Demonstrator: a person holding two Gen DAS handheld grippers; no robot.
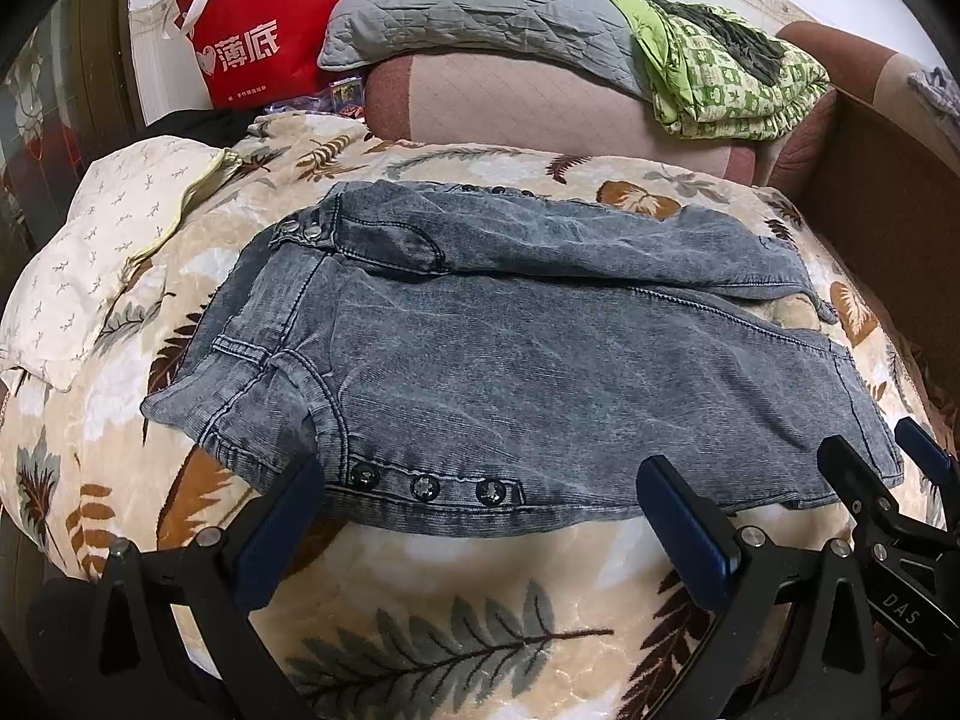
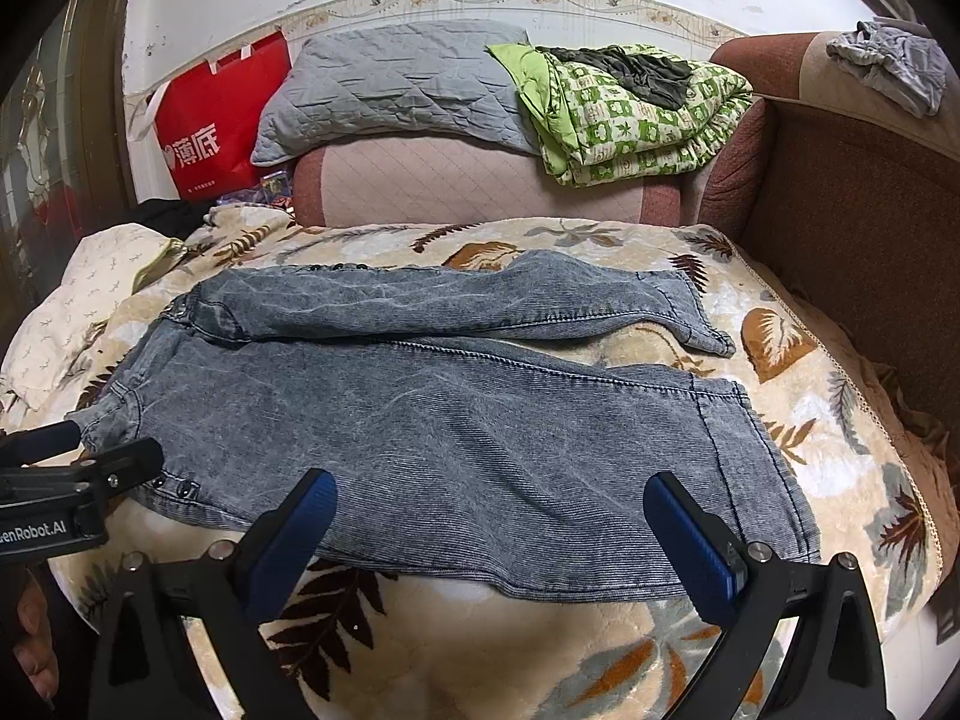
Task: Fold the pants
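Pants (image 1: 510,360): spread flat on bed (image 1: 468,618), waist at 9 o'clock, 2 legs apart. Left hand-held gripper (image 1: 480,528) and right hand-held gripper (image 2: 489,540) wide open, empty, near hem, likely for grasping.

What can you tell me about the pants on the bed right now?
The pants are washed grey-blue denim with a ribbed look, spread flat on a leaf-print blanket, waist to the left, cuffs to the right. The legs lie side by side, slightly apart at the cuffs. Dark snap buttons run along the near waist edge. Both grippers, left and right, hover open at the near edge, gripping nothing.
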